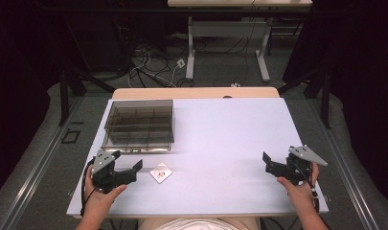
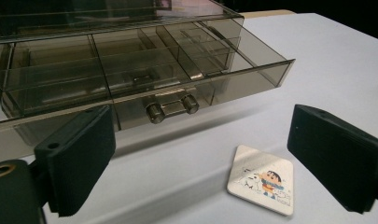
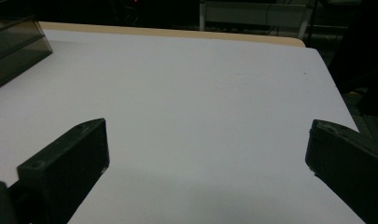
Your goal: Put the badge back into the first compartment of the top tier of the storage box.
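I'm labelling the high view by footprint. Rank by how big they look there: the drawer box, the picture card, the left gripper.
1. Drawer box, clearly largest.
2. Left gripper.
3. Picture card, smallest.

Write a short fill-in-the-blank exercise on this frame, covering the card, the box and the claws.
1. The small card with a cartoon printed on it lies flat on the ____.
2. The smoky clear organiser box has its drawer pulled ____.
3. The left claw has its jaws ____, with the card ahead of them, not held.
4. The right claw holds ____.

Missing words: table; open; open; nothing
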`<state>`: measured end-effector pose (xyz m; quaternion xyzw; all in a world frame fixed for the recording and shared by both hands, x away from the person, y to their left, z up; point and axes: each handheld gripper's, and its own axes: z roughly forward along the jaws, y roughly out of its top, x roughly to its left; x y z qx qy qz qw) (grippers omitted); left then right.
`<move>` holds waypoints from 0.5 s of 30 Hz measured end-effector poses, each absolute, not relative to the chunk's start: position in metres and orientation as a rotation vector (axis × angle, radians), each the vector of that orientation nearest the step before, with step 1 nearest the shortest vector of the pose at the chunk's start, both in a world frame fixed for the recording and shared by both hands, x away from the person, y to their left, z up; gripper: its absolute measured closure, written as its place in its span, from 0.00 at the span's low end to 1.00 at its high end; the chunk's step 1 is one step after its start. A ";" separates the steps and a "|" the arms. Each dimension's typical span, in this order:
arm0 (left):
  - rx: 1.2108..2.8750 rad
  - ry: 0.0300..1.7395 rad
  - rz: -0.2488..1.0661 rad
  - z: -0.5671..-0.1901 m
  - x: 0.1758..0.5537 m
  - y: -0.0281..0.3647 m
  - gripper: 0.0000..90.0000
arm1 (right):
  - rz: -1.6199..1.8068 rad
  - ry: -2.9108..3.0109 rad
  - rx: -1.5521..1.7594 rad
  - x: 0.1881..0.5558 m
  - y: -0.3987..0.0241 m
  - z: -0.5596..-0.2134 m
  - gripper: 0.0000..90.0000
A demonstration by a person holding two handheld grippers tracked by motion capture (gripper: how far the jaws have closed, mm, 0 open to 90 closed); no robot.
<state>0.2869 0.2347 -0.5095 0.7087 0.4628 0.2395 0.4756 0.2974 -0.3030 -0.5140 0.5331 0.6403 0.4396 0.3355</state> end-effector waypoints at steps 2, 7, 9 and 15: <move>1.719 1.127 0.588 -0.509 0.286 0.234 0.10 | 1.139 1.700 1.368 0.297 -0.300 -0.515 0.00; 1.751 1.096 0.572 -0.509 0.287 0.233 0.10 | 1.150 1.733 1.343 0.297 -0.296 -0.516 0.00; 1.777 1.081 0.562 -0.509 0.288 0.231 0.10 | 1.145 1.752 1.336 0.296 -0.295 -0.515 0.00; 1.834 1.031 0.581 -0.511 0.289 0.225 0.08 | 1.163 1.770 1.325 0.296 -0.291 -0.516 0.00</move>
